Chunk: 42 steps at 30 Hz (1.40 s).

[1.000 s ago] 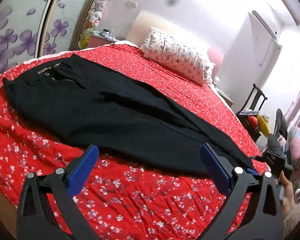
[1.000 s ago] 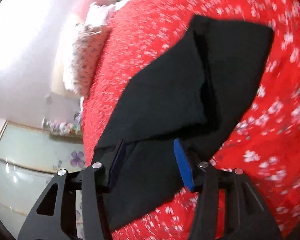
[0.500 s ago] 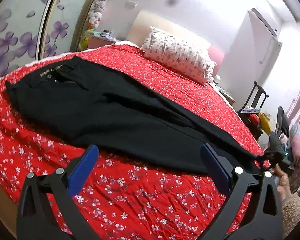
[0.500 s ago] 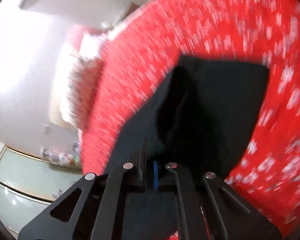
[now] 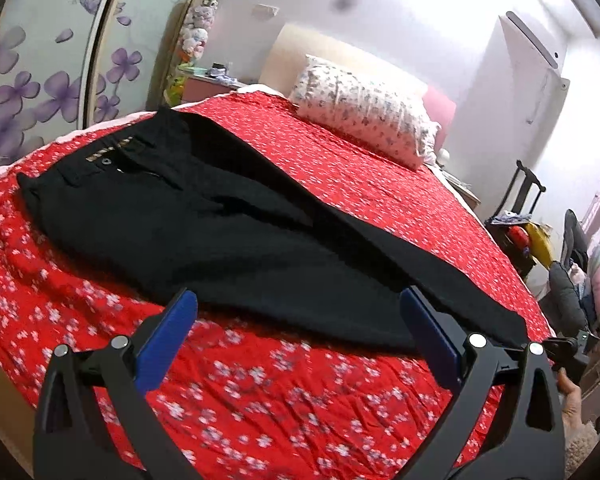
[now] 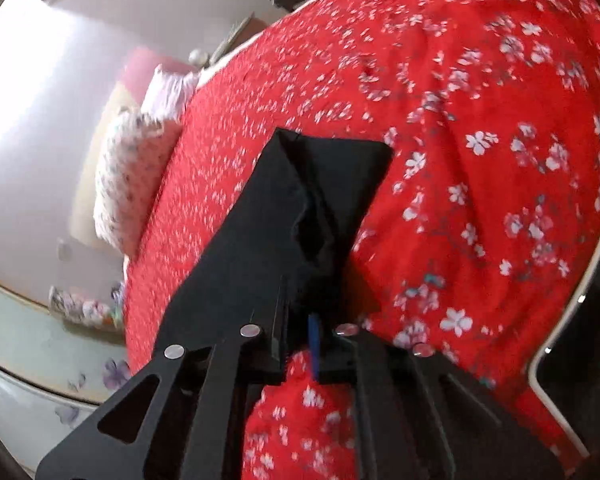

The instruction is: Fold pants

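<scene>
Pants [image 5: 228,236]: black, spread lengthwise across the bed, waistband at the far left near the wardrobe, legs running toward the near right corner.
Waistband [image 5: 108,152]: lies flat, with a button and a pale label strip showing.
Leg ends [image 6: 332,184]: lifted a little off the quilt at the hem, the cloth bunched and creased where it is gripped.
Left tongs [image 5: 300,332]: spread wide with nothing between the blue pads, hovering just above the quilt by the near edge of the pants, not touching the cloth.
Right tongs [image 6: 300,340]: clenched on the pants near the hem, black fabric pinched between the fingers, a sliver of blue pad showing.
Bed [image 5: 300,400]: covered by a red quilt with small white flowers, wrinkled in front of the left tongs.
Pillow [image 5: 364,116]: white with a small floral print, at the head of the bed, well apart from the pants.
Wardrobe [image 5: 48,72]: pale doors with purple flowers, behind the waistband end.
Nightstand [image 5: 208,84]: pink, beside the head of the bed, small items on top too blurred to name.
</scene>
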{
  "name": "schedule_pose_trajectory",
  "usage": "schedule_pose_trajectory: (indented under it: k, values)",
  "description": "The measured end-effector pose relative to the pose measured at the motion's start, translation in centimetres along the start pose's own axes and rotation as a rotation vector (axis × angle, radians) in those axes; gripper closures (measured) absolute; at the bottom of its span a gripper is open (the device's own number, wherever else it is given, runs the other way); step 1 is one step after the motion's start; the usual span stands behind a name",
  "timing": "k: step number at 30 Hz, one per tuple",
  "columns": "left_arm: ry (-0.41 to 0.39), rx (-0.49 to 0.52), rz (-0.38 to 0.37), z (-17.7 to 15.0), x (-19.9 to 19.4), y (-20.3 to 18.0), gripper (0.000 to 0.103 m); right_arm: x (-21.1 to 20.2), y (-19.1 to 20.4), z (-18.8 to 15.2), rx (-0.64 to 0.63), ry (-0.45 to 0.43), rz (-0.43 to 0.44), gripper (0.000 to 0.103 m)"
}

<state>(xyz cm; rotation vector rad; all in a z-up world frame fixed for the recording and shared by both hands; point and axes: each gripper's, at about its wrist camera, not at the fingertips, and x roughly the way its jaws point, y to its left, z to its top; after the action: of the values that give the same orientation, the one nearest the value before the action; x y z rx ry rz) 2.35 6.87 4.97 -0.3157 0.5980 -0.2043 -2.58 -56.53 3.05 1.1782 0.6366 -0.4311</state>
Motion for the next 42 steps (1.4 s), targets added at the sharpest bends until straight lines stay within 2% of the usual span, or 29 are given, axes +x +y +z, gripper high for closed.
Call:
schedule_pose_trajectory:
  k: [2,4,5,7,10,12,14,16,17,19,22,25,28,30,34,38,42]
  values:
    - [0.001,-0.019,0.008,0.4,0.0,0.9,0.002,-1.3,-0.2,-0.3,0.032,-0.001,-0.013,0.081]
    - [-0.002,-0.046,0.011,0.6,0.1,1.8,0.002,-3.4,-0.8,-1.1,0.034,-0.023,0.004,0.057]
    - [-0.003,-0.062,0.019,0.6,0.1,2.2,0.002,-3.8,-0.1,-1.8,0.009,-0.028,0.019,0.054]
    - [0.006,-0.091,0.016,0.5,0.3,2.8,0.002,-3.1,2.5,-3.3,-0.072,0.026,0.116,0.053]
    - [-0.007,-0.122,0.020,0.2,0.3,3.2,0.002,0.3,6.1,-6.7,-0.109,0.209,0.259,0.053]
    - [-0.030,-0.138,0.020,0.1,0.1,3.3,0.002,3.0,7.6,-8.9,-0.093,0.320,0.297,0.054]
    - [-0.038,-0.148,0.022,0.3,-0.2,3.6,0.002,5.2,8.5,-10.4,-0.063,0.375,0.298,0.059]
    - [-0.033,-0.145,0.025,0.6,-0.3,3.9,0.002,6.4,8.4,-10.8,-0.038,0.386,0.269,0.061]
    - [-0.025,-0.134,0.036,0.8,-0.2,4.1,0.002,7.0,8.3,-10.9,-0.030,0.376,0.241,0.063]
    - [-0.011,-0.107,0.061,1.2,-0.1,4.4,0.002,7.6,8.4,-11.1,-0.022,0.350,0.200,0.073]
    - [-0.004,-0.073,0.092,1.9,0.3,4.9,0.002,7.2,8.0,-11.3,0.017,0.295,0.186,0.076]
    - [0.004,-0.077,0.075,3.1,1.1,5.3,0.002,7.1,7.8,-11.6,0.036,0.237,0.162,0.080]
    - [-0.019,-0.066,0.062,5.8,2.4,5.7,0.002,7.0,7.3,-11.7,0.063,0.189,0.160,0.083]
    - [-0.003,-0.052,0.068,7.7,3.9,5.7,0.002,7.0,7.4,-11.7,0.052,0.150,0.164,0.083]
    - [0.121,-0.057,0.073,13.4,9.6,6.5,0.002,7.1,8.0,-12.3,-0.009,0.064,0.188,0.083]
    - [0.215,-0.122,0.196,19.4,17.6,7.9,0.002,6.1,8.1,-13.1,-0.128,-0.017,0.189,0.082]
    - [0.308,-0.175,0.298,22.9,25.0,9.3,0.002,6.7,9.5,-13.8,-0.215,-0.053,0.148,0.082]
